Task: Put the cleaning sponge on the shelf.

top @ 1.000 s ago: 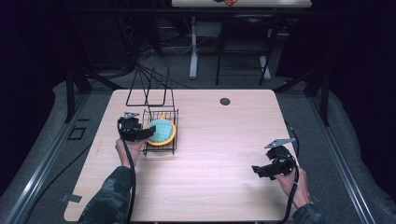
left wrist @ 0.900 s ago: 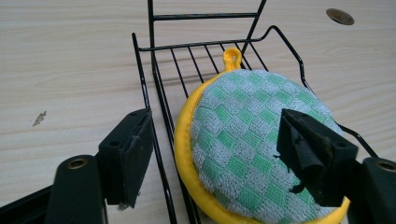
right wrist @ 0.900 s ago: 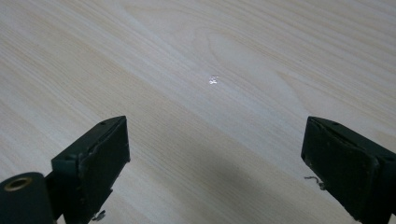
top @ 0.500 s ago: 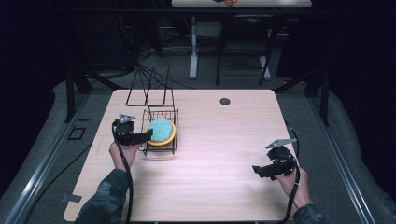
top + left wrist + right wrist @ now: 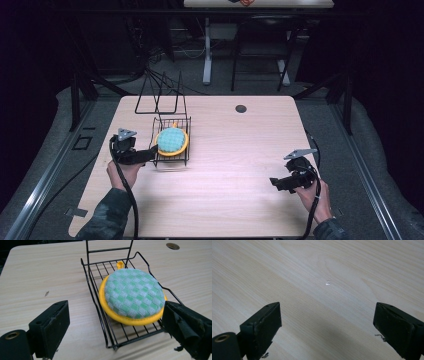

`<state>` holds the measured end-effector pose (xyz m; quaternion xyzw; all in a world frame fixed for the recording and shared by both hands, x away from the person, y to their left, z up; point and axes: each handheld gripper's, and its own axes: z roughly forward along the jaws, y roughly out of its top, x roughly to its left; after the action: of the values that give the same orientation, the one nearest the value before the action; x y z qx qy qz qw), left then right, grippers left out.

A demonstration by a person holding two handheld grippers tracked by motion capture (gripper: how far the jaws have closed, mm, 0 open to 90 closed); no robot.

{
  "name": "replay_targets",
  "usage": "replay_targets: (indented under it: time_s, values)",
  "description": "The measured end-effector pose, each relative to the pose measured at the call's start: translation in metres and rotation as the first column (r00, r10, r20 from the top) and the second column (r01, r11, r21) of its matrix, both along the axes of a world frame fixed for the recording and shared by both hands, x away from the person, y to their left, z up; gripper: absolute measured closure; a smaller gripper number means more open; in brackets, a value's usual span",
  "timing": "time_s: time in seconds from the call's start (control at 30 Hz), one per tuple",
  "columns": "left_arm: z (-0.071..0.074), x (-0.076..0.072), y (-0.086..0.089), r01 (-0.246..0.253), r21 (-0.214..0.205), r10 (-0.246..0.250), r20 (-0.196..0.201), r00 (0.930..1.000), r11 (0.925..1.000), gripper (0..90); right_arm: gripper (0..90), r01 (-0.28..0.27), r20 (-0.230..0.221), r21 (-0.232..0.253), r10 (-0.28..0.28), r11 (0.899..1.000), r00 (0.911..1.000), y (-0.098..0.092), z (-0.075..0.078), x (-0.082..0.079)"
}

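Nearest the camera, the right gripper (image 5: pixel 274 182) sits low over bare table (image 5: pixel 240 200), jaws spread wide with nothing but wood grain between them in its own view. It is parked in the same spot as a second ago, playing no part here.

Over to the left gripper (image 5: pixel 153 153), where the action is. A second ago it was right over the basket (image 5: pixel 172 161), jaws at the sponge (image 5: pixel 172 140); now it sits back at the basket's near-left edge, and its jaws have just been opening. In the left gripper view they stand well apart, the sponge (image 5: pixel 133 296) beyond them, free of both pads.

So that reads as a release: the round sponge, green-checked on top with a yellow rim, lies flat on the wire floor of the basket (image 5: pixel 100 312), its little yellow loop toward the far end. It rests there on its own and looks settled.

Further back, the empty wire rack (image 5: pixel 160 97) stands just behind the basket, and a dark grommet (image 5: pixel 241 108) sits in the tabletop. The placing looks done; the left hand seems to be clearing away.
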<state>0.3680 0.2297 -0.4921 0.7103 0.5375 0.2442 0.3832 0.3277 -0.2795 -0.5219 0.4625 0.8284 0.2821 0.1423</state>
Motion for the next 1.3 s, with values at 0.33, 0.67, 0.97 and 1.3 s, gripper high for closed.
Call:
replay_targets:
  time_s: [0.33, 0.67, 0.97, 1.3]
  values:
    - [0.002, -0.035, -0.001, 0.034, 0.013, -0.034, 0.016, 0.9993, 0.9993, 6.3, 7.6, 0.0, 0.004, 0.0, 0.0, 1.0, 1.0, 0.001, 0.001, -0.001]
    - [-0.009, -0.061, 0.003, 0.097, 0.055, -0.093, -0.076, 0.9928, 0.9938, 1.9, 8.0, -0.002, 0.011, 0.009, 0.002, 1.0, 0.9999, 0.001, 0.002, -0.001]
    - [-0.019, -0.079, 0.002, 0.158, 0.078, -0.144, -0.159, 0.9768, 0.9844, 0.3, 8.0, 0.001, 0.004, 0.003, -0.001, 1.0, 1.0, 0.002, 0.0, 0.0]
    - [-0.028, -0.082, 0.004, 0.189, 0.077, -0.168, -0.218, 0.9612, 0.979, 0.2, 8.3, -0.002, -0.004, 0.003, 0.002, 1.0, 1.0, 0.001, -0.001, 0.001]
